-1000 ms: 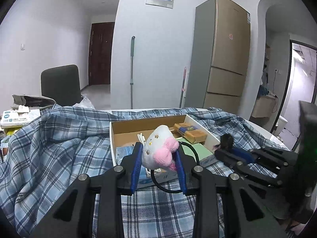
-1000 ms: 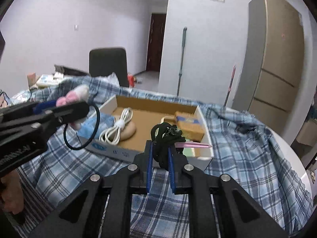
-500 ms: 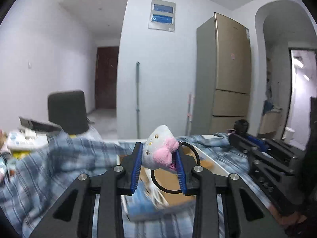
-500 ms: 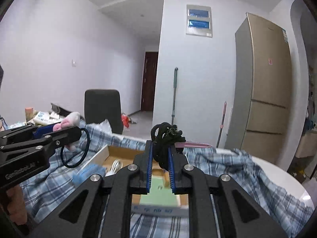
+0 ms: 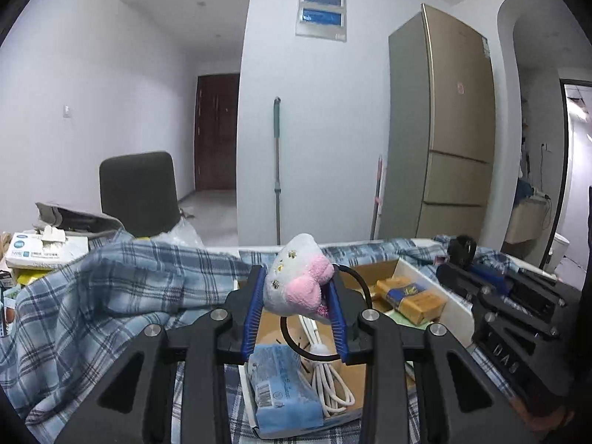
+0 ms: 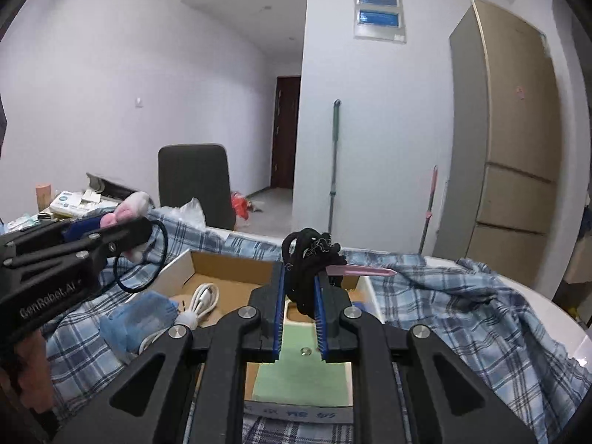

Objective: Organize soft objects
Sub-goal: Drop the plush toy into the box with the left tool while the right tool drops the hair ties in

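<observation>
Plush hair tie (image 5: 296,283), white with a pink bow, sits clamped between the left gripper (image 5: 296,309)'s blue pads, its black elastic loop (image 5: 325,318) hanging toward the cardboard box (image 6: 229,285). The right gripper (image 6: 300,301) is clenched on a black hair tie bundle (image 6: 309,259) with a pink clip (image 6: 364,270) sticking out sideways. Both loads hover above the box, which lies directly ahead and below each gripper on the plaid cloth (image 6: 462,314). The left gripper hangs over the box's end with the blue packet (image 5: 283,388) and white cable (image 5: 327,377); the right over its green pad (image 6: 303,377). Lowering looks like the likely next move.
</observation>
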A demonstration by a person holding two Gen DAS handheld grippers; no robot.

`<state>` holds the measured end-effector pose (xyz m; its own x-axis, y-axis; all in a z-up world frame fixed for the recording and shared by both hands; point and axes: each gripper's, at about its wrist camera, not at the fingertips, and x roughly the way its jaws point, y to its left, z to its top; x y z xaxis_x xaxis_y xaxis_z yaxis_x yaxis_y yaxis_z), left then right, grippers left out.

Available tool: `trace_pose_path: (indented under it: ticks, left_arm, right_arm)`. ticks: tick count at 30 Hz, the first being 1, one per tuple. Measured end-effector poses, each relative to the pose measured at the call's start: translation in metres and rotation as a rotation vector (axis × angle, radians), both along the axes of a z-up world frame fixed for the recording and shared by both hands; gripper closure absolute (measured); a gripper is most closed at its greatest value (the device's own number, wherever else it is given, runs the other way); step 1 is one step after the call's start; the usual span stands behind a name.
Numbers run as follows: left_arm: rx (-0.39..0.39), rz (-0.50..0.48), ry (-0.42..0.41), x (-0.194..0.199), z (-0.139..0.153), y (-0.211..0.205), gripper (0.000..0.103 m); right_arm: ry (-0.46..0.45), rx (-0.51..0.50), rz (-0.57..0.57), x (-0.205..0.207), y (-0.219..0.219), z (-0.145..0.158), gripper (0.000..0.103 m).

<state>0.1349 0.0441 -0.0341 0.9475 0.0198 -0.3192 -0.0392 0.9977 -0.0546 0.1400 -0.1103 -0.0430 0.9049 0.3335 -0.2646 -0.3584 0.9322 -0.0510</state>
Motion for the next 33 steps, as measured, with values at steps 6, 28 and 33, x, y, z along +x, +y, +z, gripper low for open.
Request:
trace_pose_path:
  ticks: [6,28,33]
  left_arm:
    - [-0.048,-0.011,0.073,0.013,-0.012,0.007,0.07]
    - [-0.06,0.042,0.101,0.015,-0.017,0.012,0.025]
    - [-0.041,0.032,0.07,0.009,-0.012,0.008,0.025]
  right_arm:
    - [0.045,0.034,0.002,0.009,-0.008,-0.002,0.09]
    - [0.044,0.026,-0.035,0.009,-0.01,-0.003,0.013]
    - [0.035,0.027,-0.033,0.008,-0.01,-0.003,0.013]
